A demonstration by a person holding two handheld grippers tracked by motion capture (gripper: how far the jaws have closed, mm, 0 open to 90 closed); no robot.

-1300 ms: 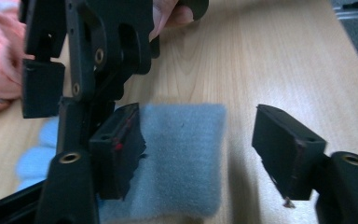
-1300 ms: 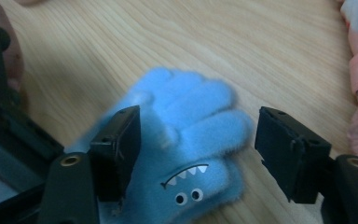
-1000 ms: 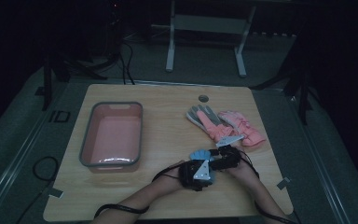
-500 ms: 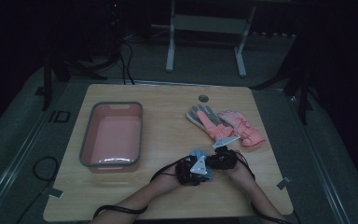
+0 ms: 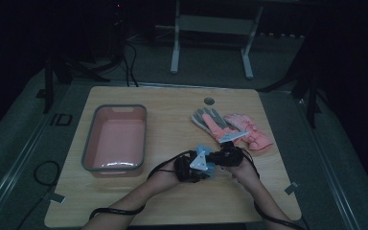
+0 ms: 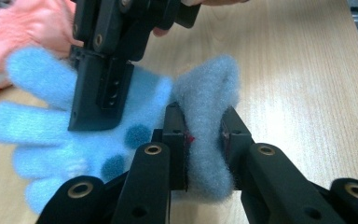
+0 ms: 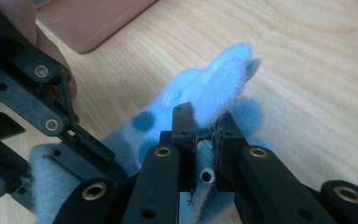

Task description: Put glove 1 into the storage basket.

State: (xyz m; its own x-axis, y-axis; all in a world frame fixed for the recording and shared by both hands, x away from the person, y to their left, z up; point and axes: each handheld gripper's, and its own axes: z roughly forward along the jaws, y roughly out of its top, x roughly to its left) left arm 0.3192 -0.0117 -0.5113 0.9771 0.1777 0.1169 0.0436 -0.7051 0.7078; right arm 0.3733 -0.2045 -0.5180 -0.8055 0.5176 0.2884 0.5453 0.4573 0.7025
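A fuzzy light-blue glove [image 6: 51,126] with dark blue dots hangs between my two grippers just above the wooden table [image 5: 172,115]. My left gripper [image 6: 204,135] is shut on its greyer cuff [image 6: 205,93]. My right gripper [image 7: 204,123] has just been closing and is shut on the finger end of the glove [image 7: 214,88]. In the high view the left gripper [image 5: 191,168] and the right gripper [image 5: 227,155] sit close together near the table's front, with a bit of the glove [image 5: 202,151] between them.
A pink tray with a grey rim [image 5: 88,151] stands at the left. A pink and grey pair of gloves [image 5: 237,127] lies at the right, behind my right hand. A round hole [image 5: 209,101] sits near the far edge. Cables trail off the front edge.
Both grippers have closed on the blue glove and risen a little with it. The glove lay flat on the table before and is now bunched between the jaws.
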